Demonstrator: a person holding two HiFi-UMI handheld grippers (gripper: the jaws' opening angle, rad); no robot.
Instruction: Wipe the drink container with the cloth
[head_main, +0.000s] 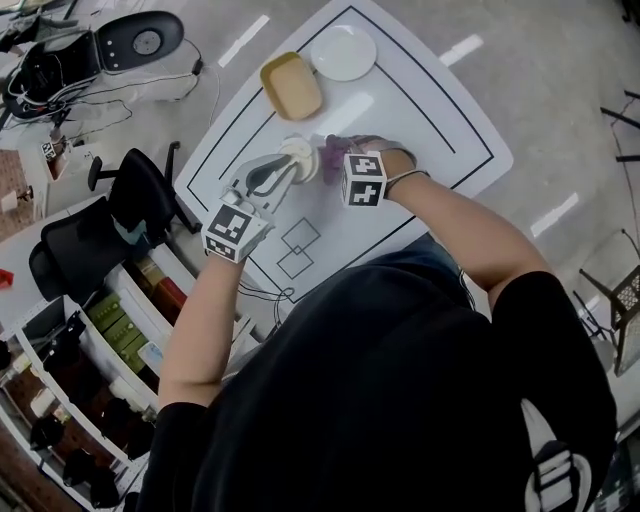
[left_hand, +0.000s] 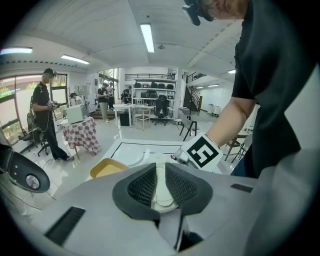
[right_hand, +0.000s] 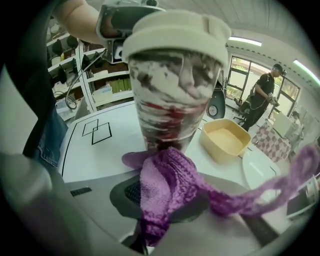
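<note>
The drink container (right_hand: 172, 80) is a clear cup with a cream lid, streaked dark and red inside, and it stands just off the white table. My left gripper (head_main: 292, 165) is shut on its lid (left_hand: 161, 187), gripping it from the left. My right gripper (right_hand: 165, 197) is shut on a purple knitted cloth (right_hand: 167, 187). The cloth is bunched against the lower part of the cup, and a loose strand trails to the right. In the head view the purple cloth (head_main: 332, 157) sits right beside the cup (head_main: 300, 155), just ahead of my right gripper (head_main: 340, 162).
A yellow tub (head_main: 291, 85) and a white plate (head_main: 343, 52) lie at the far end of the table (head_main: 420, 110). Black squares are printed on its near part. An office chair (head_main: 140, 200) and shelves of goods stand to the left. People stand in the room behind.
</note>
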